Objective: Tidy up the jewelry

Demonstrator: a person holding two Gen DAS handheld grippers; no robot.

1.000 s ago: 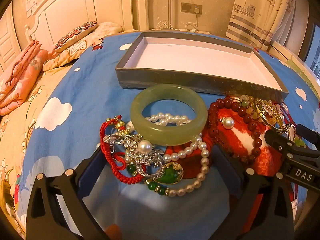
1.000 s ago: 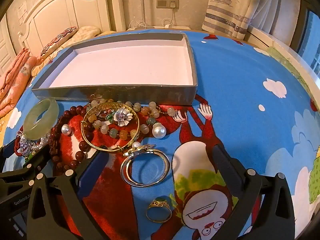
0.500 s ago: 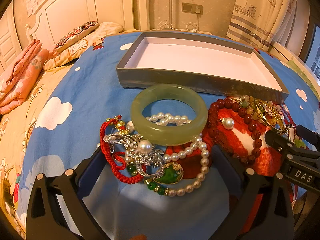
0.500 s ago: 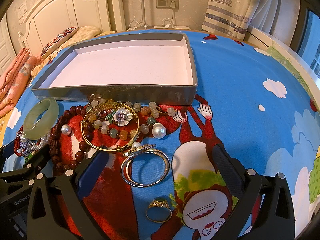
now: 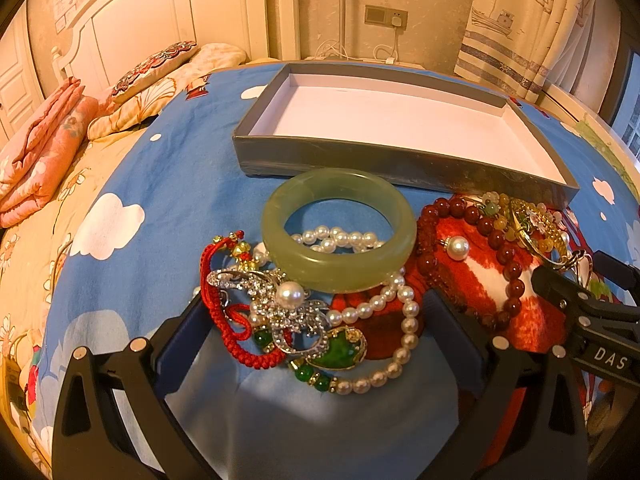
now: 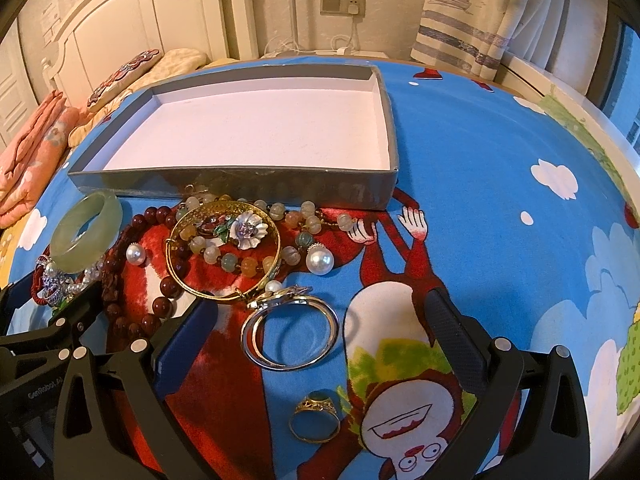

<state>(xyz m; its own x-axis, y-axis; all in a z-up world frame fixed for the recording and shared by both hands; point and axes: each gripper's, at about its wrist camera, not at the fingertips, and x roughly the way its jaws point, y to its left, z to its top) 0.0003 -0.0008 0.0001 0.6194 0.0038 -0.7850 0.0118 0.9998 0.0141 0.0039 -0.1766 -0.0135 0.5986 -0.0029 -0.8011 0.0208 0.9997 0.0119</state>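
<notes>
A pile of jewelry lies on the blue cartoon bedspread in front of a grey box with a white, empty inside. In the left wrist view a jade bangle rests on a pearl necklace, beside a red cord bracelet, a crystal brooch and dark red beads. My left gripper is open around this pile. My right gripper is open around a silver bangle. A gold ring lies below it, a gold flower bangle above.
Pillows and a folded pink quilt lie at the left by the white headboard. Curtains hang at the back right. The right gripper shows at the right edge of the left wrist view.
</notes>
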